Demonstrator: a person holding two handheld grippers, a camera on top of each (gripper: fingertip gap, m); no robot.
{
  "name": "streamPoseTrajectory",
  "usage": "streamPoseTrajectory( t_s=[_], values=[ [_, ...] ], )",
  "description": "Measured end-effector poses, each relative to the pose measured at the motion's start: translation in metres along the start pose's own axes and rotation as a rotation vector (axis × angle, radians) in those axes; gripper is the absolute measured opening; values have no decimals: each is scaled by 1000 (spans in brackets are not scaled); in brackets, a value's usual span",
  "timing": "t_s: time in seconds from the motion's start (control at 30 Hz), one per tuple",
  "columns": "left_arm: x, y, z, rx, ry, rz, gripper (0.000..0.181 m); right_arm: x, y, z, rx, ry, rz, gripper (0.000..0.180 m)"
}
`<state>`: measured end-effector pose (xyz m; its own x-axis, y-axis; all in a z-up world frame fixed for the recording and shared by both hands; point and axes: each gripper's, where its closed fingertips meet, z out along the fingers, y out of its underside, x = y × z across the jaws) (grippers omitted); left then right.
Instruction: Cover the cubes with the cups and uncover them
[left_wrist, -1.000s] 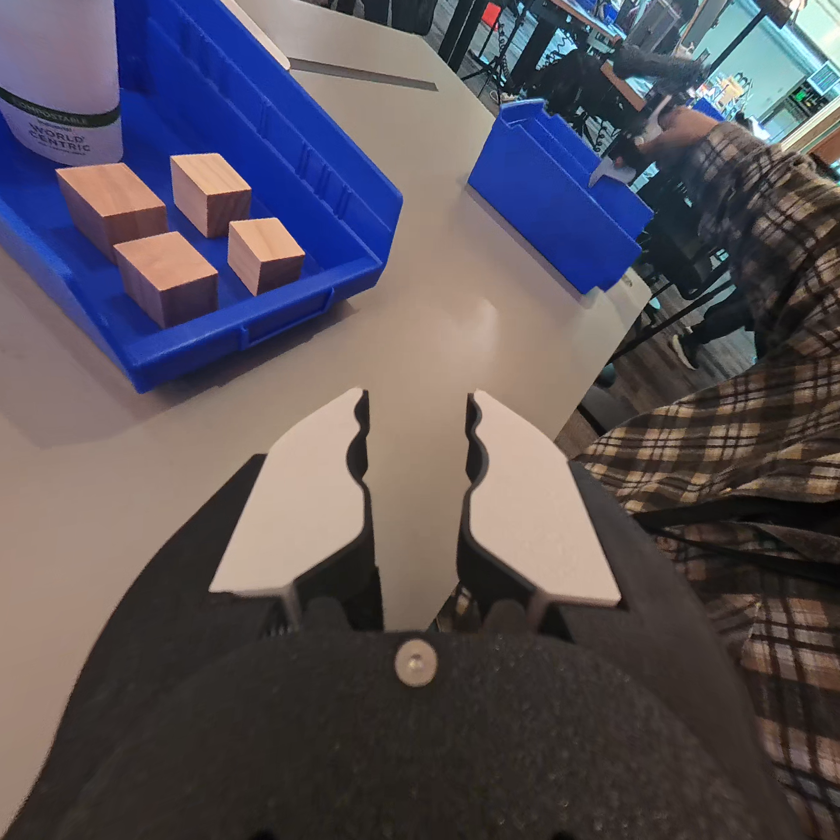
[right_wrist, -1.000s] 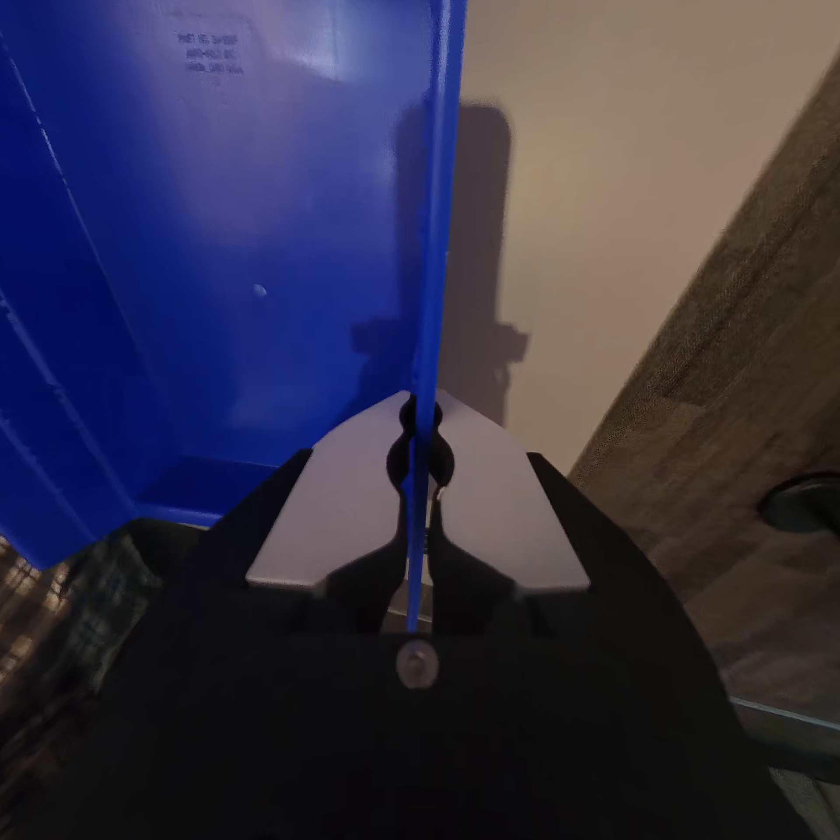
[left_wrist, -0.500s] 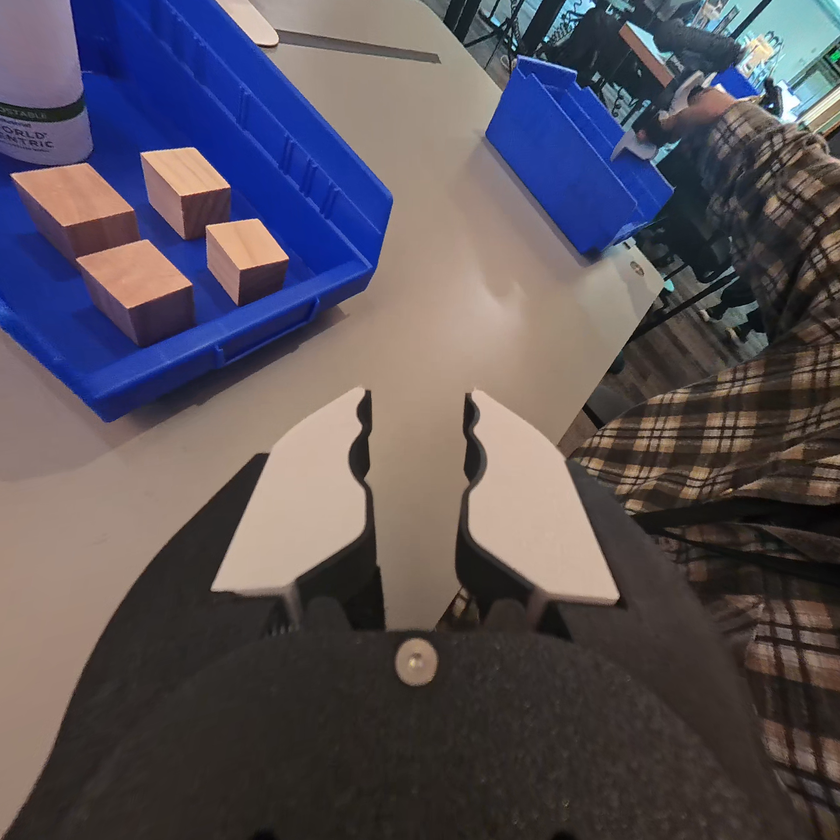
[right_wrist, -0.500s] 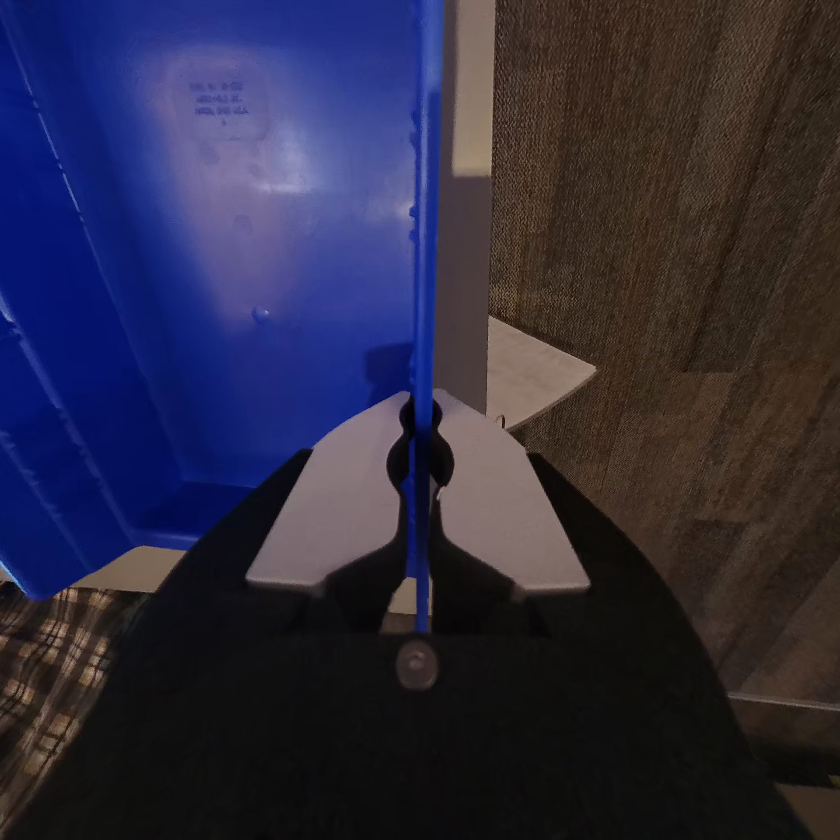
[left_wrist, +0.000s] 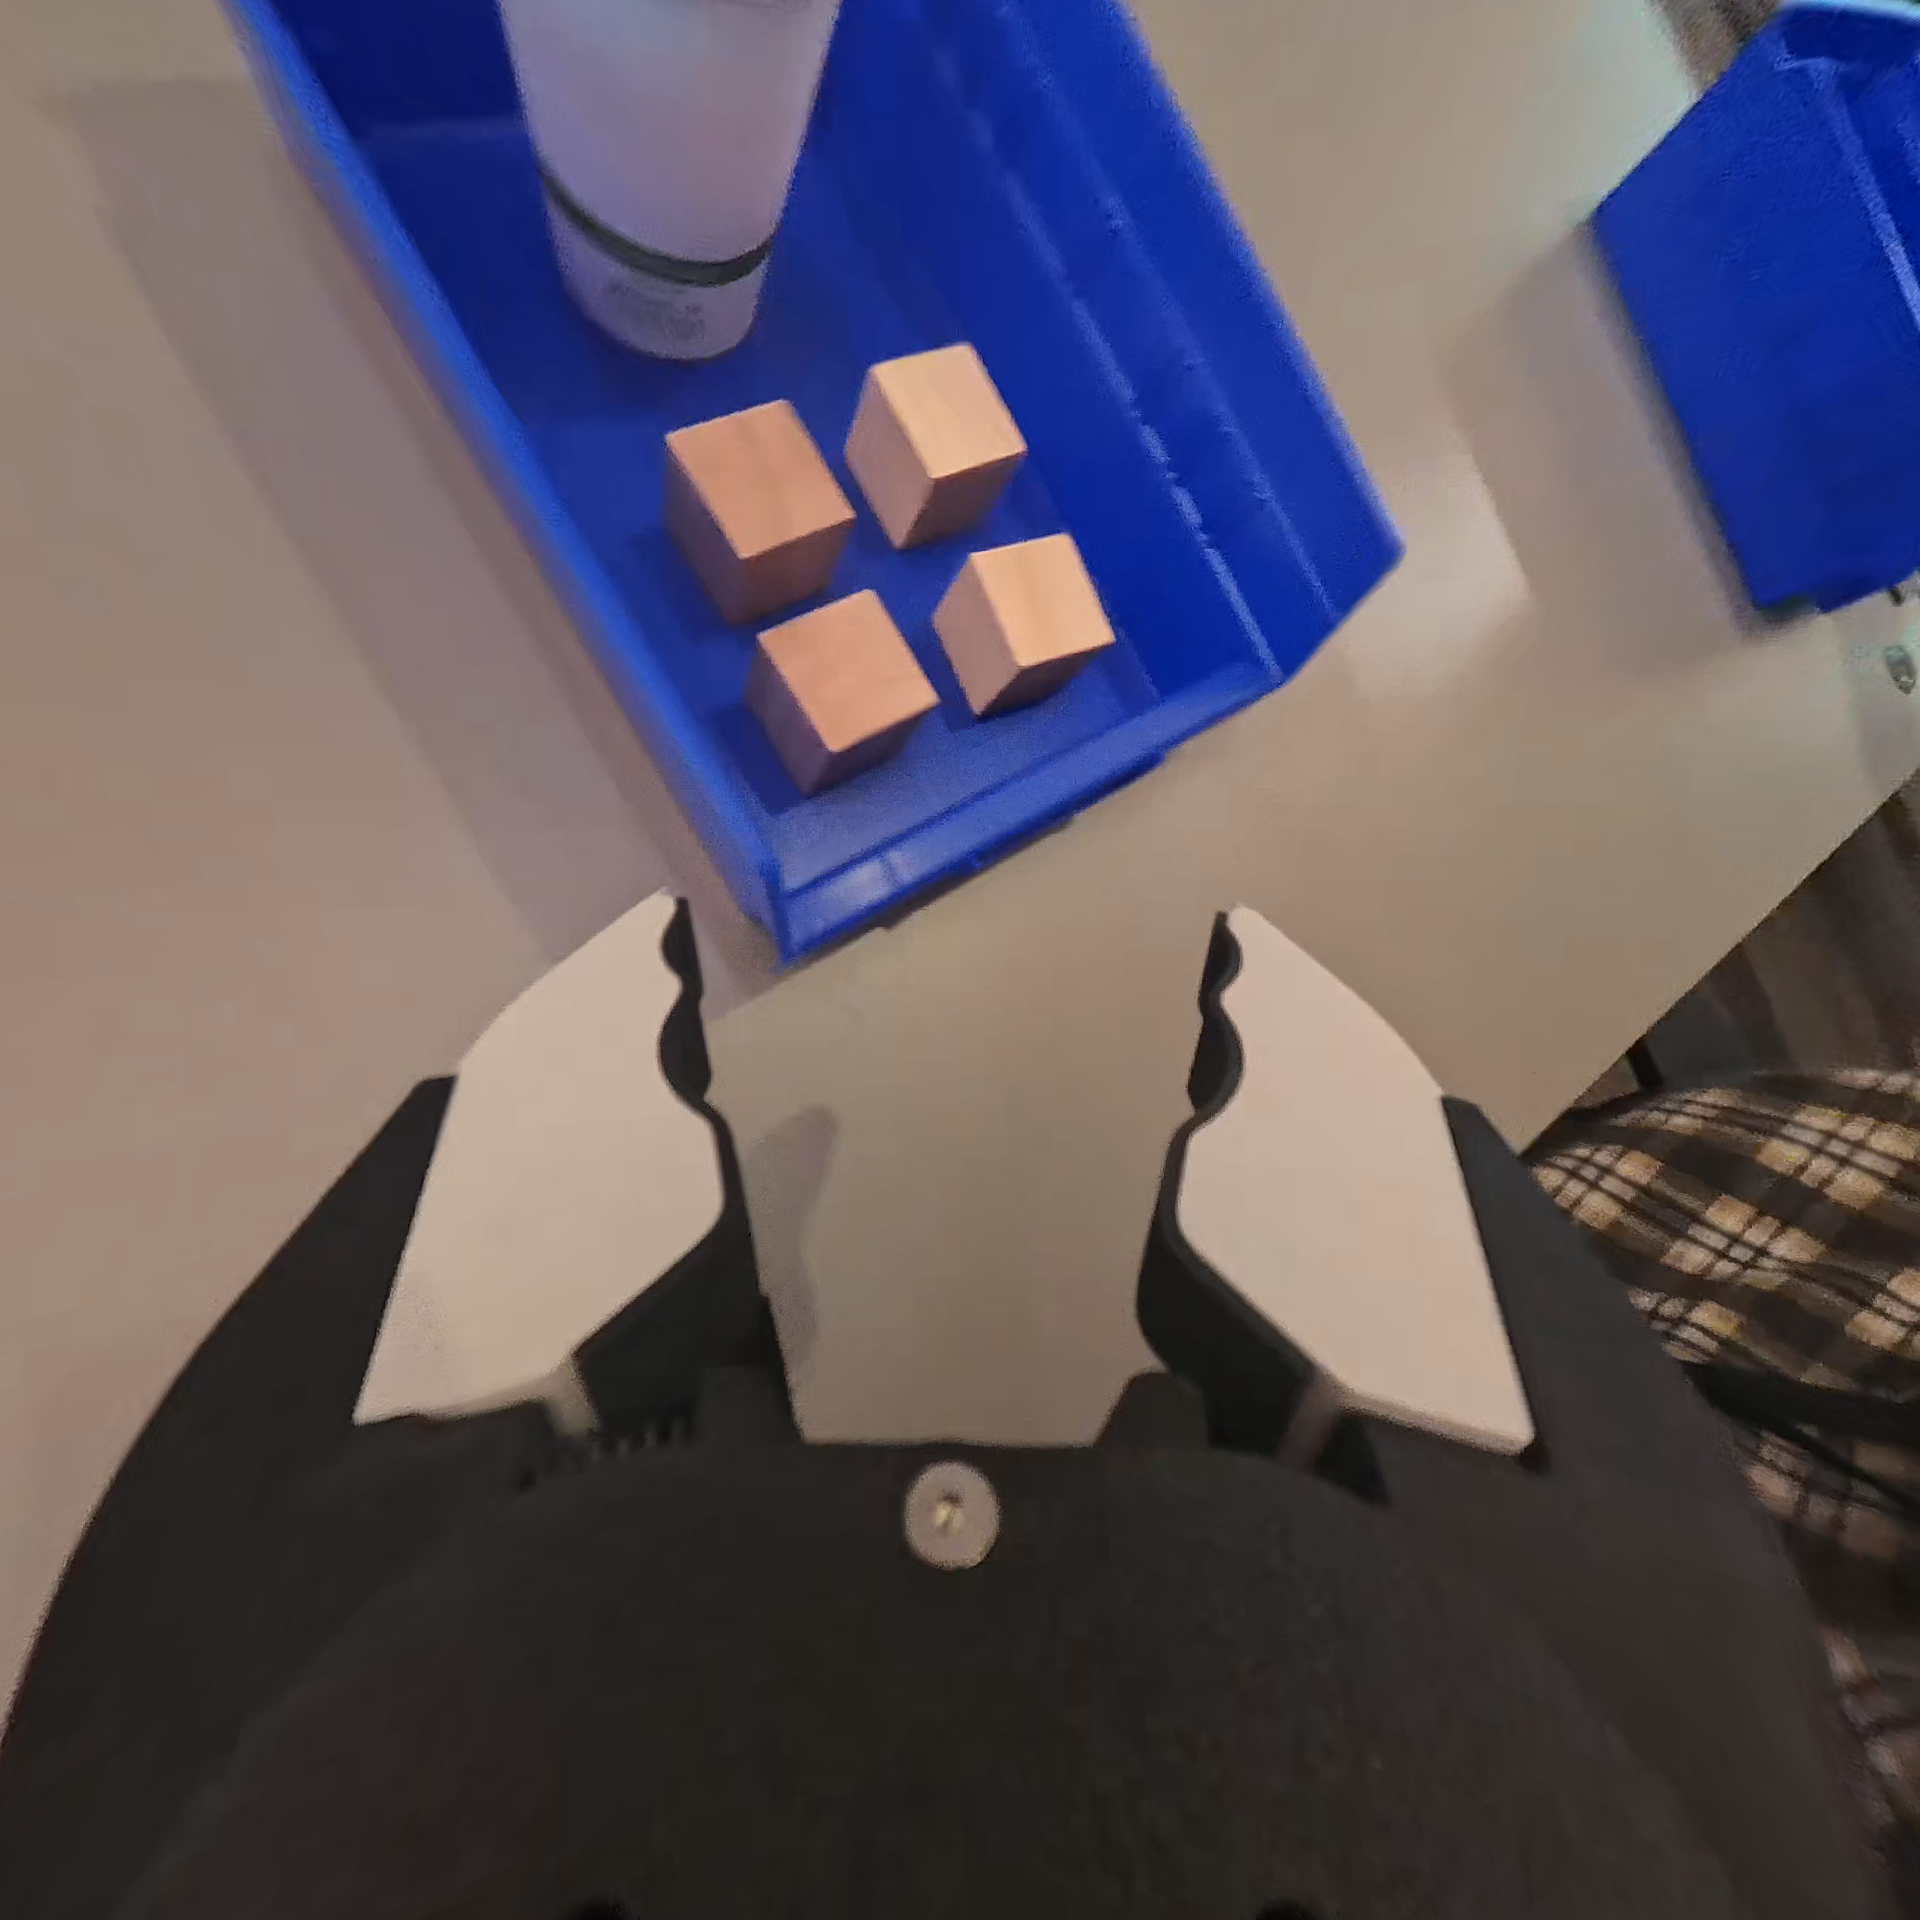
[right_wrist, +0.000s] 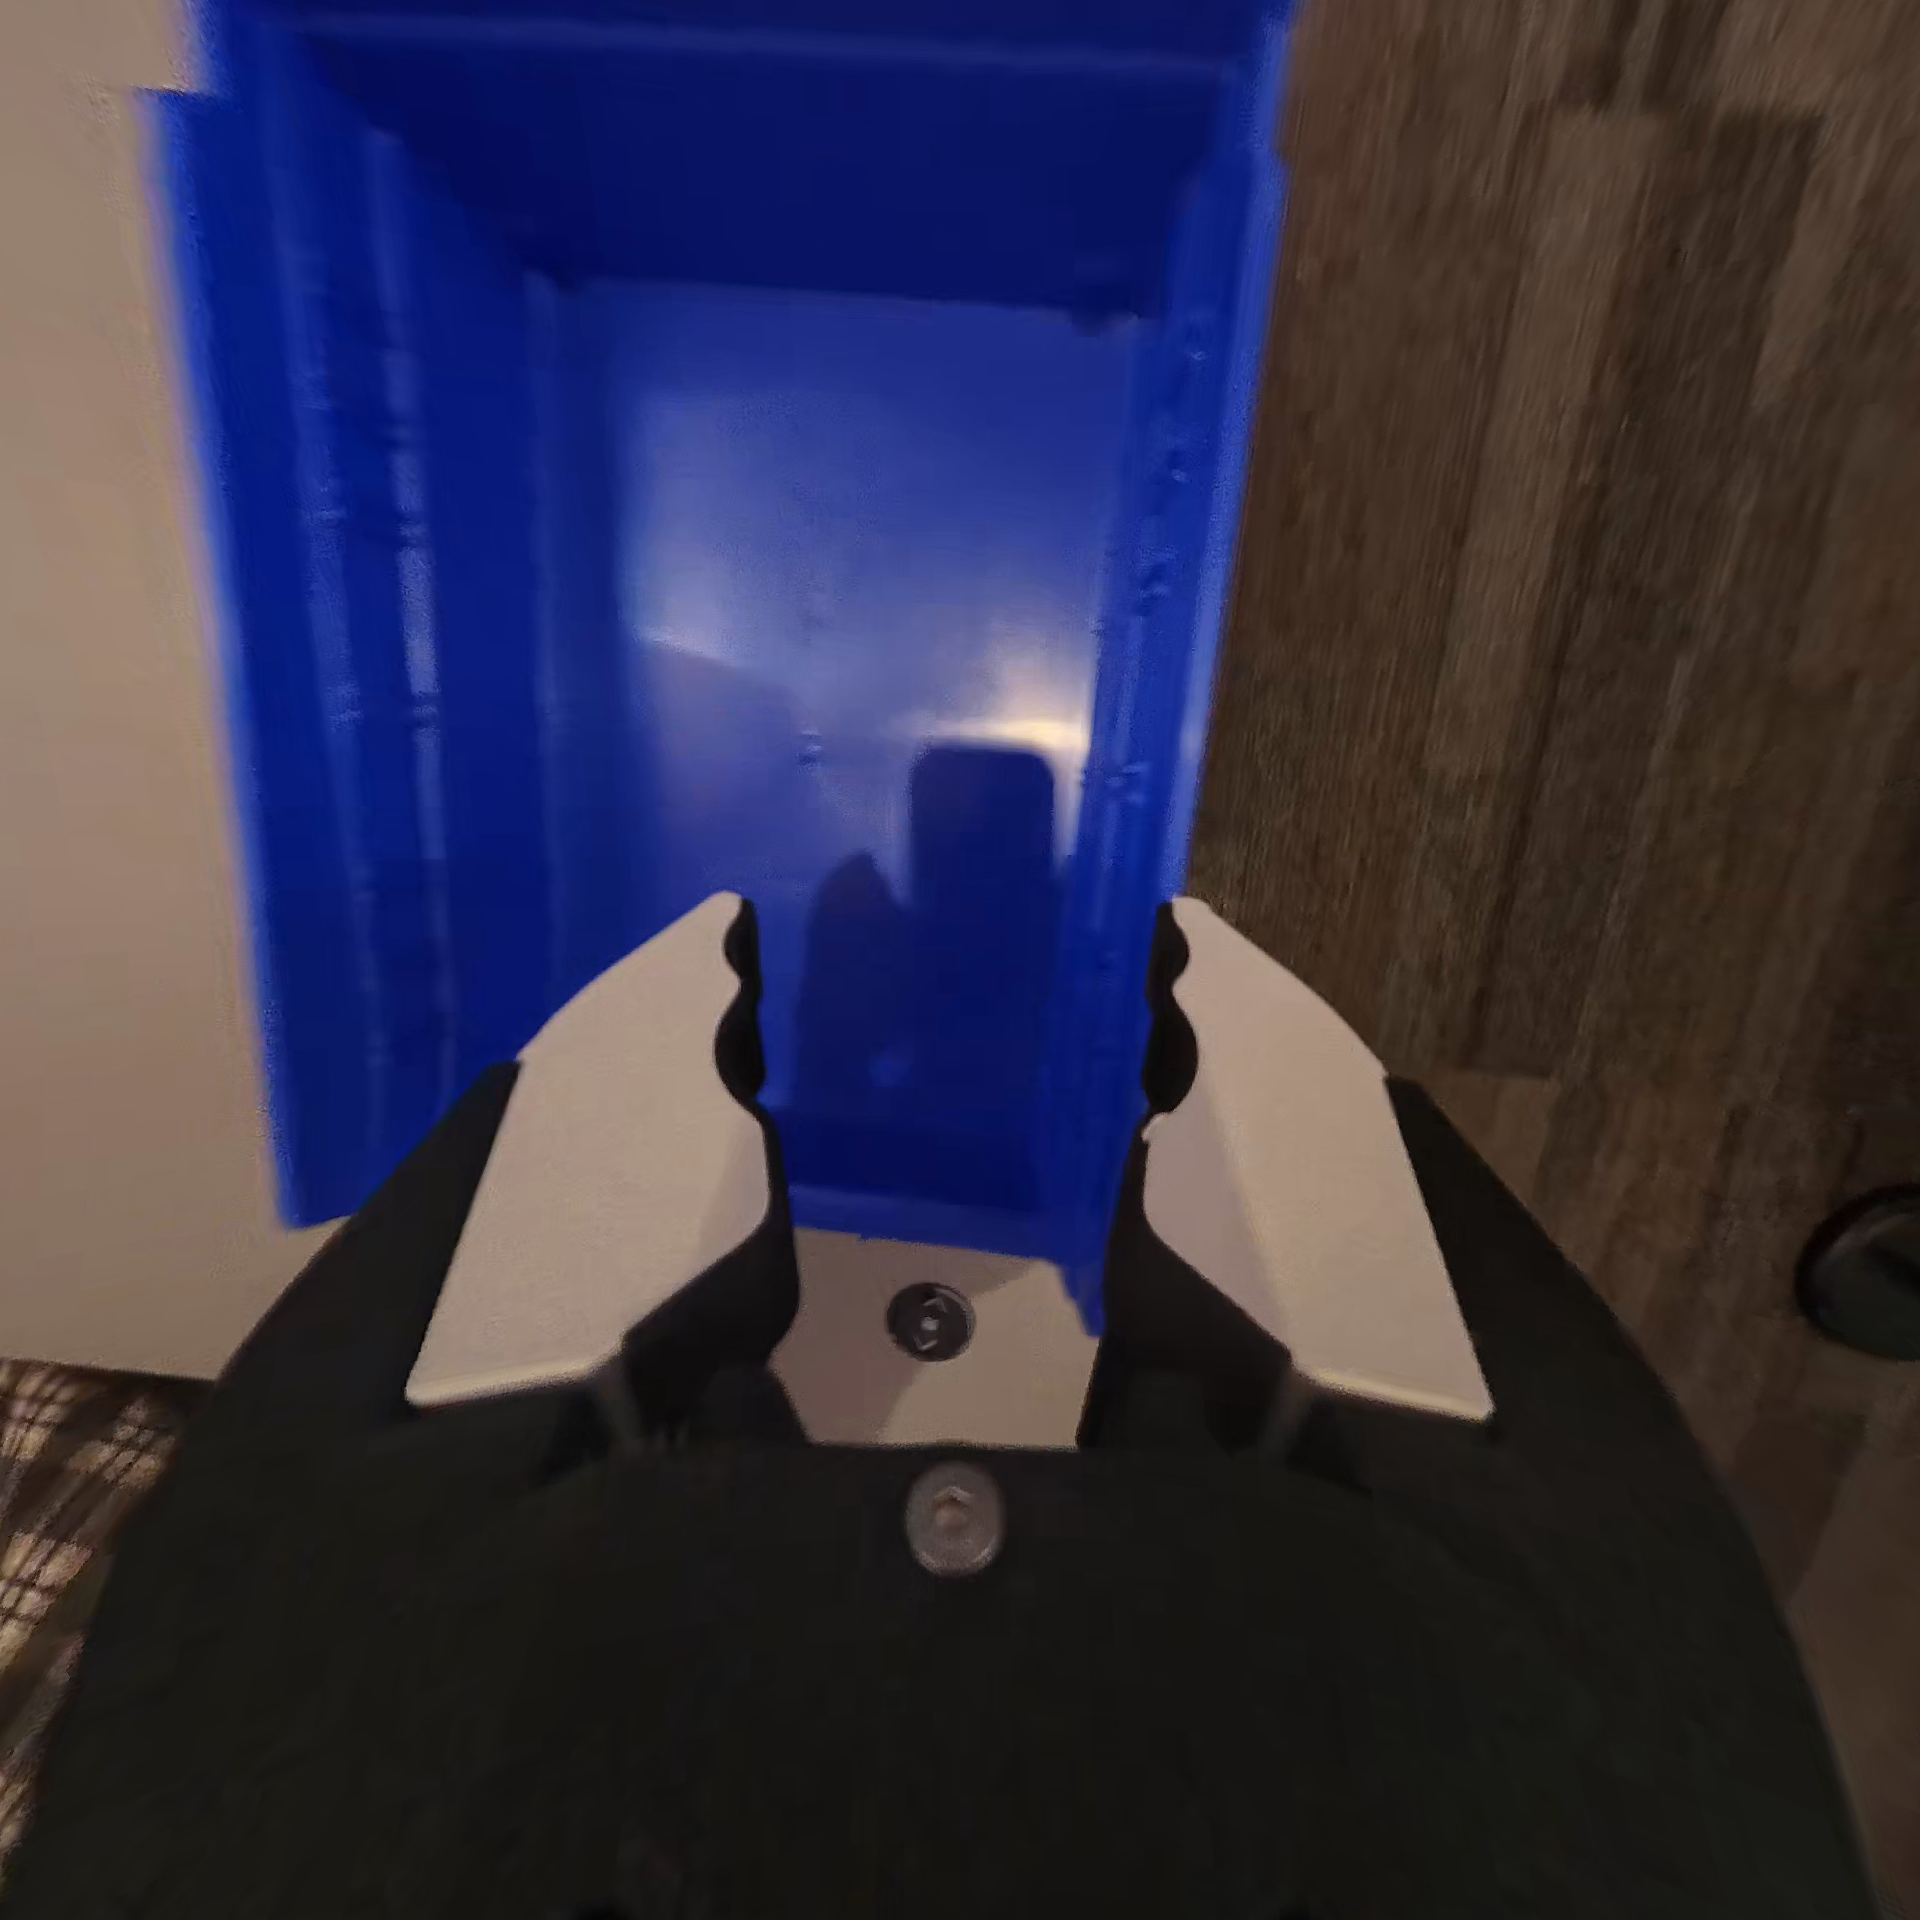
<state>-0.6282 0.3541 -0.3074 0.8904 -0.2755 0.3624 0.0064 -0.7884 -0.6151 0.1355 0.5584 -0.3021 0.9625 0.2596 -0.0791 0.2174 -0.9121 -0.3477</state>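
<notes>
While my left fingers (left_wrist: 945, 935) hang spread over the worktop (left_wrist: 260, 727), four wooden cubes (left_wrist: 888, 566) sit at 12 o'clock in a blue bin (left_wrist: 1226, 436) beside a white cup (left_wrist: 665, 187), its top cut off; my right fingers (right_wrist: 951, 925) gape over another blurred bin (right_wrist: 343, 623).

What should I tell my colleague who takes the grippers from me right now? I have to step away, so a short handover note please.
Left gripper: open, holding nothing, above the table near the front corner of the blue bin.
Right gripper: open, holding nothing, over the empty second blue bin at the table edge.
In the first bin: four wooden cubes in a two-by-two cluster, all uncovered; white cup behind them.
Done: no cube is covered.
Left: cover the cubes with cups, then uncover them.
</notes>
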Motion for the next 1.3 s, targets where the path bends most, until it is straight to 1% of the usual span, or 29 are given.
streamPoseTrajectory(
  t_s=[0.07,0.17,0.23,0.3,0.37,0.4,0.43,0.5,0.57,0.7,0.83,1.0,1.3],
  values=[
    [-10,-14,13,-58,9,-38,91,-33,5,-20,64,-35,-50,67],
    [-30,-34,36,-139,-56,-71,89,-87,24,-40,107,-109,-127,61],
    [-40,-44,54,-195,-93,-83,83,-120,37,-48,135,-153,-178,56],
    [-51,-46,71,-275,-135,-102,76,-148,50,-54,164,-195,-218,54],
    [-64,-40,84,-368,-180,-118,66,-173,64,-55,183,-244,-251,50],
    [-69,-36,89,-416,-190,-130,56,-184,71,-56,190,-269,-266,49],
    [-74,-32,93,-463,-201,-139,44,-194,77,-56,194,-289,-279,48],
    [-91,-24,92,-530,-264,-128,11,-207,87,-55,207,-309,-303,47],
    [-95,-25,92,-515,-249,-214,6,-216,92,-53,223,-329,-312,44],
    [-105,-19,80,-528,-274,-275,5,-229,99,-46,232,-399,-313,41],
    [-114,-1,60,-538,-287,-310,4,-237,105,-37,232,-440,-333,41],
    [-134,28,23,-525,-309,-344,4,-253,111,-28,223,-478,-364,40],
    [-192,73,-48,-477,-368,-448,4,-276,109,-24,240,-503,-367,41]
  ],
)
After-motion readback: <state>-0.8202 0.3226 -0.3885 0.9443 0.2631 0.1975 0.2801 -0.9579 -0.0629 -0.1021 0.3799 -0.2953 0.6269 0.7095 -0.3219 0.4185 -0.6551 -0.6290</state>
